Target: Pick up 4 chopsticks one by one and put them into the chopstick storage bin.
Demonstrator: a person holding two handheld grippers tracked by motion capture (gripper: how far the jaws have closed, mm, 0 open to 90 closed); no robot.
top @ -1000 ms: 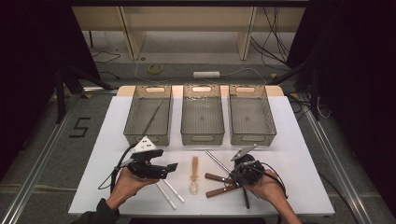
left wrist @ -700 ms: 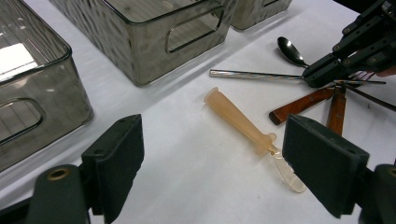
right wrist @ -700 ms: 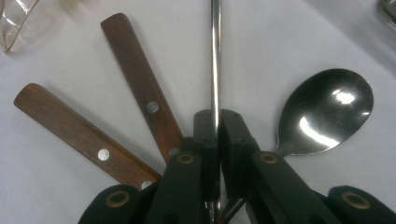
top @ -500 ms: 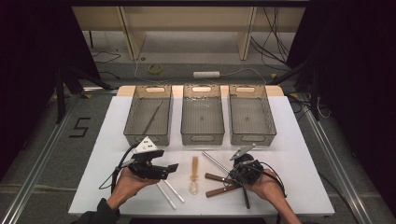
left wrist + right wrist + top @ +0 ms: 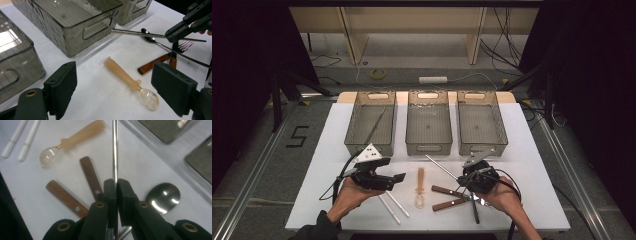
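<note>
Slim polished steel rod [image 5: 114,147], probably a chopstick or a utensil handle: clamped near one end between the closed jaws of the right gripper [image 5: 476,176], its free length slanting toward the middle bin, apparently raised off the white table [image 5: 532,165]. The jaws have just been closing, with the rod between them.

Left gripper [image 5: 384,179]: jaws wide apart, holding nothing, hovering short of the amber plastic spoon with clear bowl [image 5: 131,83].

Containers: three smoky translucent plastic bins in a row at the far side of the table. Left bin [image 5: 354,140] holds one thin metal stick lying diagonally; middle bin [image 5: 428,146] and right bin [image 5: 482,147] look empty.

Loose stock on the table: the amber spoon; two white plastic sticks [image 5: 393,206] near the left hand; two brown wooden-handled utensils [image 5: 75,192], one showing fork tines in the left gripper view; a steel spoon [image 5: 163,197] just beside the right gripper.

Progress, as judged: sorting is at an early stage. One item is binned and one is in the grip awaiting placement, likely with its mate in the left bin. The remainder is unsorted.
</note>
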